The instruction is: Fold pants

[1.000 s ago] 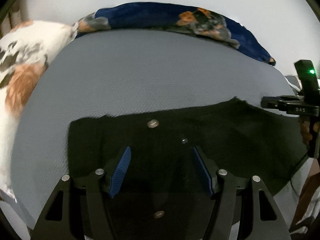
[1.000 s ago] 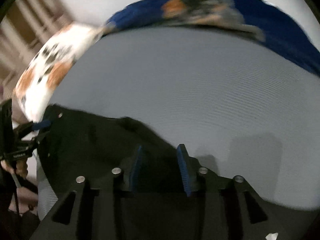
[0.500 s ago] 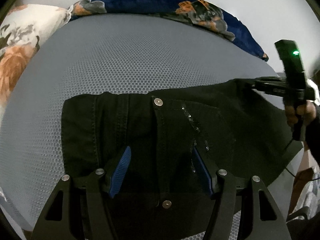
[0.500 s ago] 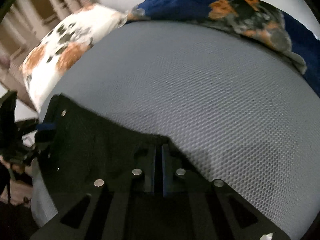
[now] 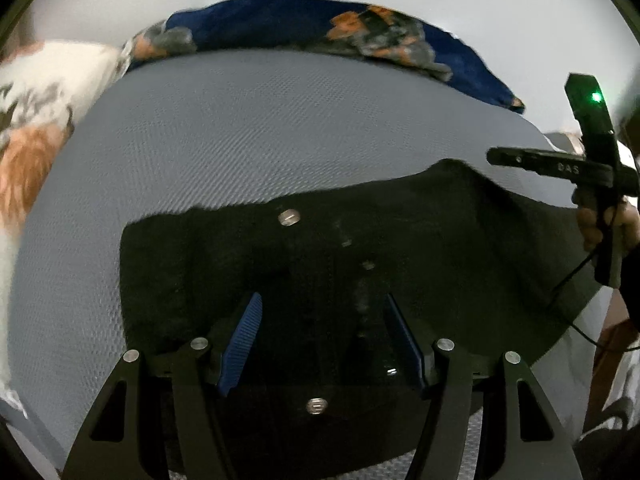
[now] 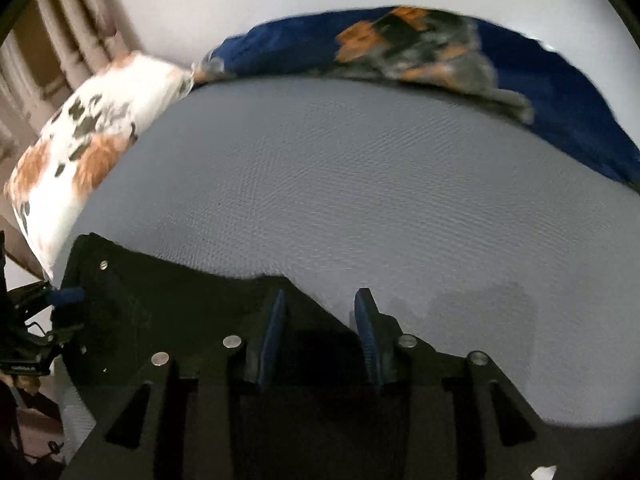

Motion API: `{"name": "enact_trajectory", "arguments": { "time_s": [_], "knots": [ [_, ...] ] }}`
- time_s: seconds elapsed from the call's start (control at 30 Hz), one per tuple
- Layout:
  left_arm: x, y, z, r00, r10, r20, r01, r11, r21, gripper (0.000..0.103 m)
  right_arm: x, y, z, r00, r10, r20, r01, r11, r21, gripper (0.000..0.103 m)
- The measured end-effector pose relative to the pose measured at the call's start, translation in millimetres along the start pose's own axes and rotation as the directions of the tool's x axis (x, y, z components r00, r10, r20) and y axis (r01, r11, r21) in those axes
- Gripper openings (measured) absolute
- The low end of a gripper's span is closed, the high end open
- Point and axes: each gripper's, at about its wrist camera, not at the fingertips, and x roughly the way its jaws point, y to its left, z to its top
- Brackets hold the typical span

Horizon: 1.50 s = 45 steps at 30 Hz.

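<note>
A grey bed point(image 5: 280, 128) with a fine honeycomb weave fills most of both views. Along its far edge lies a dark blue pillow point(image 5: 280, 20) with orange and grey flowers, and at the far left a white pillow point(image 5: 44, 92) with orange and dark blotches.

The black pants point(image 5: 440, 232) lie on the near part of the bed, waistband toward the far side, spread from left to right. A metal button point(image 5: 289, 217) sits at the middle of the waistband, with a few small metal glints below it to the right; a second metal stud point(image 5: 316, 405) shows lower down, near the gripper body.

The left gripper point(image 5: 320, 340) hangs over the middle of the pants, its jaws standing well apart with black cloth showing between them; the blue pads point(image 5: 240, 340) do not press on it.

The right gripper point(image 6: 320, 328) is at the right end of the waistband, where a corner of cloth rises in a peak. Its jaws are opening, with cloth between them at the left pad and bare grey bed at the right one; whether the pads still touch the cloth cannot be told.

In the left wrist view a hand point(image 5: 604, 224) holds the right gripper's handle at the far right.
</note>
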Motion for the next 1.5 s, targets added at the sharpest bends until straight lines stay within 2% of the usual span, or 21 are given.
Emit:
{"name": "enact_trajectory", "arguments": {
  "time_s": [0.1,0.17,0.23,0.33,0.43,0.53,0.6,0.67,0.73,0.77,0.83,0.87,0.97,1.03,1.13,1.37,1.5],
  "knots": [
    [-3,-23,11,1.000,-0.019,0.021,0.018,0.998,0.066,0.064,-14,-15,-24,0.998,-0.059,0.001,0.059,0.997,0.046,0.038],
    [2,-45,25,0.999,-0.041,0.036,0.037,0.993,0.116,0.064,-14,-23,-39,0.994,-0.112,-0.016,0.113,0.991,0.067,0.038],
    [12,-65,40,0.996,-0.079,0.049,0.071,0.986,0.152,0.064,-12,-31,-49,0.991,-0.133,-0.027,0.135,0.987,0.087,0.038],
    [38,-88,64,0.993,-0.106,0.055,0.097,0.984,0.152,0.064,-16,-45,-63,0.982,-0.190,-0.020,0.191,0.975,0.115,0.038],
    [64,-104,78,0.991,-0.129,0.030,0.124,0.985,0.117,0.064,-23,-61,-77,0.975,-0.221,-0.024,0.222,0.964,0.146,0.038],
    [82,-114,77,0.994,-0.110,0.012,0.108,0.988,0.112,0.064,-29,-75,-96,0.961,-0.273,-0.034,0.275,0.950,0.146,0.038],
    [93,-115,72,0.996,-0.088,-0.008,0.088,0.991,0.105,0.064,-37,-88,-109,0.962,-0.271,-0.031,0.273,0.947,0.168,0.036],
    [102,-110,66,0.998,-0.062,-0.024,0.064,0.994,0.094,0.064,-45,-104,-123,0.953,-0.301,-0.031,0.301,0.933,0.196,0.036],
    [101,-107,63,0.997,-0.078,-0.001,0.077,0.991,0.106,0.064,-53,-120,-133,0.952,-0.306,-0.022,0.303,0.924,0.234,0.036],
    [100,-108,62,0.998,-0.063,0.002,0.063,0.991,0.114,0.064,-60,-132,-138,0.955,-0.295,-0.010,0.286,0.918,0.275,0.036],
    [99,-110,60,1.000,-0.009,0.012,0.007,0.992,0.126,0.064,-69,-149,-147,0.941,-0.337,-0.022,0.327,0.893,0.311,0.036],
    [98,-110,60,1.000,-0.007,0.014,0.005,0.992,0.123,0.064,-76,-159,-153,0.935,-0.353,-0.024,0.341,0.882,0.326,0.036],
    [91,-109,56,1.000,0.001,0.016,-0.003,0.996,0.084,0.064,-92,-183,-164,0.941,-0.337,-0.034,0.324,0.866,0.380,0.038],
    [86,-109,55,1.000,0.002,0.019,-0.003,0.998,0.061,0.064,-107,-199,-172,0.956,-0.293,-0.018,0.274,0.869,0.412,0.037],
    [77,-116,49,1.000,0.001,0.017,-0.001,0.999,0.046,0.064,-136,-227,-183,0.972,-0.235,0.002,0.206,0.852,0.481,0.038],
    [57,-140,31,0.999,-0.040,0.022,0.038,0.998,0.047,0.065,-189,-320,-228,0.990,-0.134,0.033,0.078,0.744,0.663,0.040],
    [58,-154,28,0.998,-0.058,0.005,0.058,0.997,0.046,0.065,-199,-362,-249,0.994,-0.107,0.013,0.066,0.700,0.711,0.036]
  ]
}}
